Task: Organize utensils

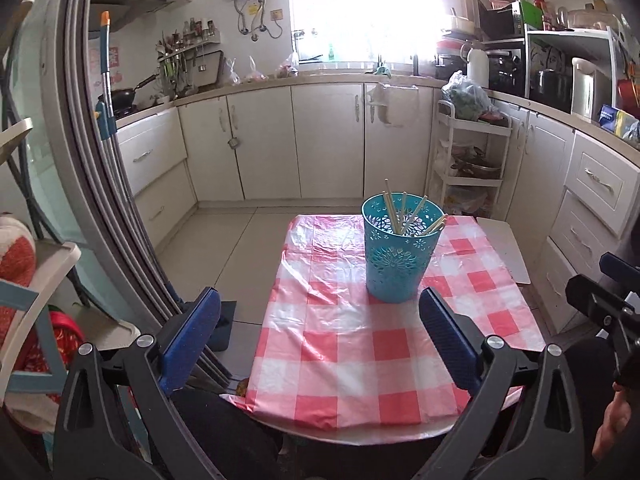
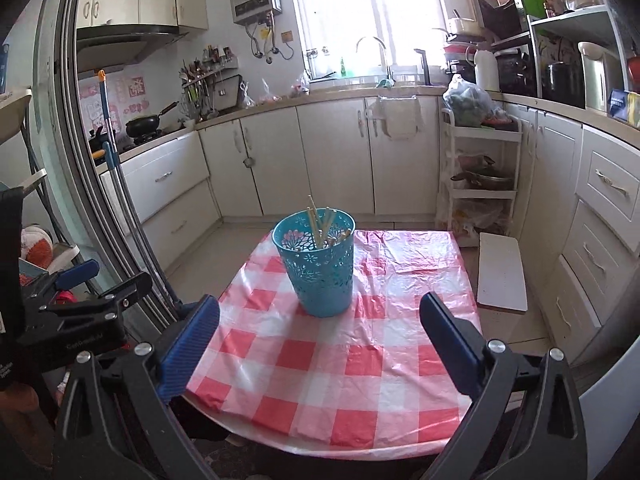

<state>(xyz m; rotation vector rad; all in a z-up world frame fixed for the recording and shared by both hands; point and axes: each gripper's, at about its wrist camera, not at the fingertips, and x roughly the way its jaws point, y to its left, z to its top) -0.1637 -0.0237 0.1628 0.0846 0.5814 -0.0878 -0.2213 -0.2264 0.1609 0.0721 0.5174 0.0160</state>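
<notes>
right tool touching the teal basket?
Apart. Right wrist view: right tool open, bare checkered cloth between its fingertips and the teal basket.

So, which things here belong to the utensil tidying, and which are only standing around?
Part of the job:
- teal basket on the checked tablecloth
- chopsticks standing in it
- left gripper and right gripper, both open and empty

Only standing around:
- white board beside the table
- white trolley
- mop handle
</notes>
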